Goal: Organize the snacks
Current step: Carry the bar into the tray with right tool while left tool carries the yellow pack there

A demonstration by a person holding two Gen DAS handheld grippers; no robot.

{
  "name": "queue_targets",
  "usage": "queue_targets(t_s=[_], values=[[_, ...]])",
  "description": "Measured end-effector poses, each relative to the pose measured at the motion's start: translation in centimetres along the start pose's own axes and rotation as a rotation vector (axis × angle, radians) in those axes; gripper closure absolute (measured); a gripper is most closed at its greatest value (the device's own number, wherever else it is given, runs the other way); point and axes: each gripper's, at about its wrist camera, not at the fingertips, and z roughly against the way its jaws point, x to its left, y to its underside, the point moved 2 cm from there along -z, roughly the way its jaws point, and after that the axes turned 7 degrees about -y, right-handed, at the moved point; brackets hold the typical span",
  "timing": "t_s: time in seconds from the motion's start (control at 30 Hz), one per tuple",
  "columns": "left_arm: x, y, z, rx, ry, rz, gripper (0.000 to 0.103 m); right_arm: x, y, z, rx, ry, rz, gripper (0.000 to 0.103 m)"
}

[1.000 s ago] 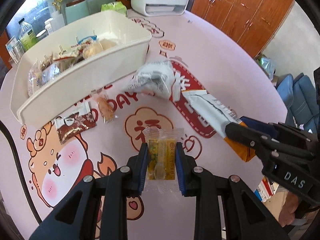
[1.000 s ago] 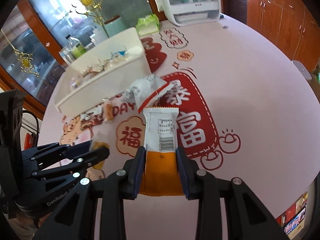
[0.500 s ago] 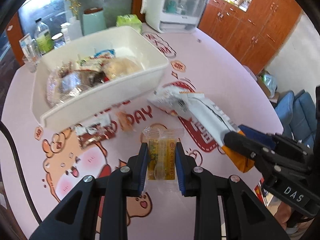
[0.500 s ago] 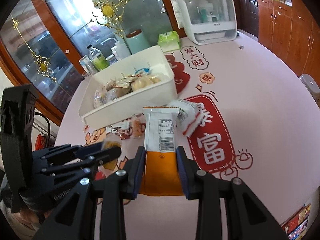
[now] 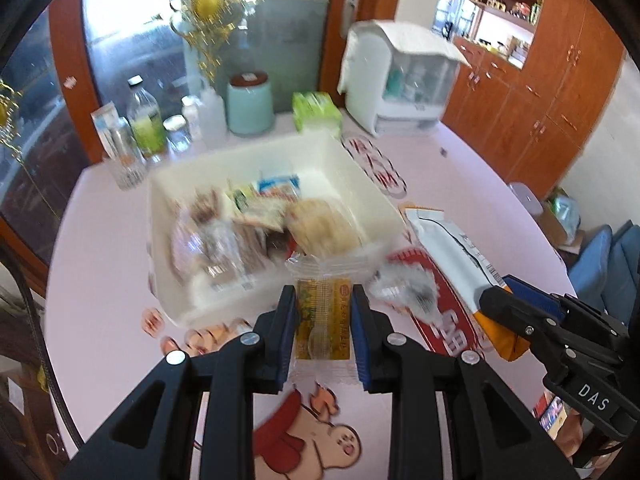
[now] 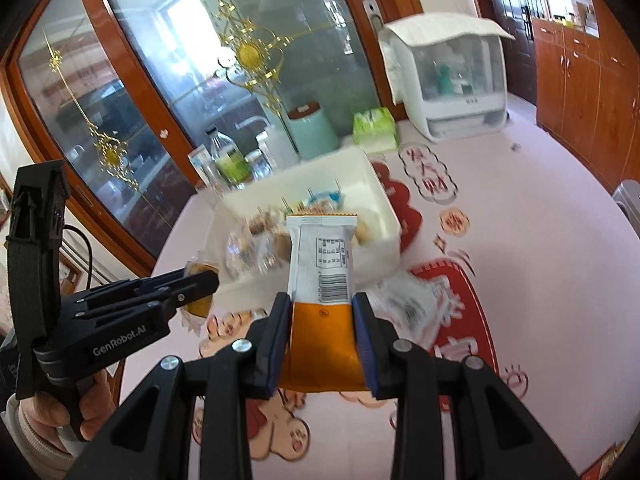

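- The left gripper pinches a small yellow snack packet in clear wrap between its blue pads; the packet is lifted above the table, just in front of the near wall of the white bin.
- The right gripper clamps a long white-and-orange snack bag by its orange end, and the white barcode end points toward the bin.
- The white bin sits toward the far left part of the table, already holding a blurred heap of wrapped snacks.
- A crumpled silver-white wrapper lies on the table beside the bin's near right corner, on the red print.
- Along the table's far edge stand a mint canister, bottles, a green tissue pack and a white covered appliance.
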Motion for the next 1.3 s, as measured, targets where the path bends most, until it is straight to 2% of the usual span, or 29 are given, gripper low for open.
queue_targets(t_s=[0.23, 0.47, 0.63, 0.8, 1.07, 1.13, 1.17, 1.2, 1.23, 1.3], values=[[2.5, -4.3, 1.9, -0.072, -0.033, 0.016, 0.079, 2.0, -4.5, -0.9, -0.064, -0.027, 0.022, 0.071], [4.1, -8.1, 1.3, -0.096, -0.074, 0.017, 0.079, 3.6, -8.9, -2.4, -0.112, -0.036, 0.032, 0.071], [5.6, -10.4, -1.7, -0.065, -0.084, 0.050, 0.079, 3.4, -11.8, -4.5, -0.113, -0.034, 0.001, 0.071], [6.6, -11.1, -6.0, -0.023, -0.095, 0.079, 0.079, 2.7, -13.8, -7.5, -0.097, 0.001, -0.029, 0.071], [8.0, -10.2, -12.7, 0.061, -0.140, 0.129, 0.078, 1.7, -13.7, -14.1, 0.000, 0.058, -0.053, 0.070], [8.3, -9.7, -13.8, 0.078, -0.164, 0.134, 0.071, 1.4, -13.3, -15.5, 0.043, 0.049, -0.065, 0.068], [8.5, -9.5, -14.3, 0.090, -0.177, 0.139, 0.051, 1.2, -13.0, -16.2, 0.069, 0.051, -0.072, 0.068], [8.8, -9.2, -14.7, 0.106, -0.189, 0.145, 0.027, 1.0, -12.6, -16.9, 0.103, 0.057, -0.079, 0.068], [9.1, -8.9, -14.9, 0.112, -0.203, 0.154, 0.021, 0.9, -12.2, -17.2, 0.120, 0.058, -0.082, 0.067], [9.6, -8.4, -14.9, 0.105, -0.216, 0.162, 0.020, 0.8, -11.4, -17.5, 0.140, 0.069, -0.083, 0.064]])
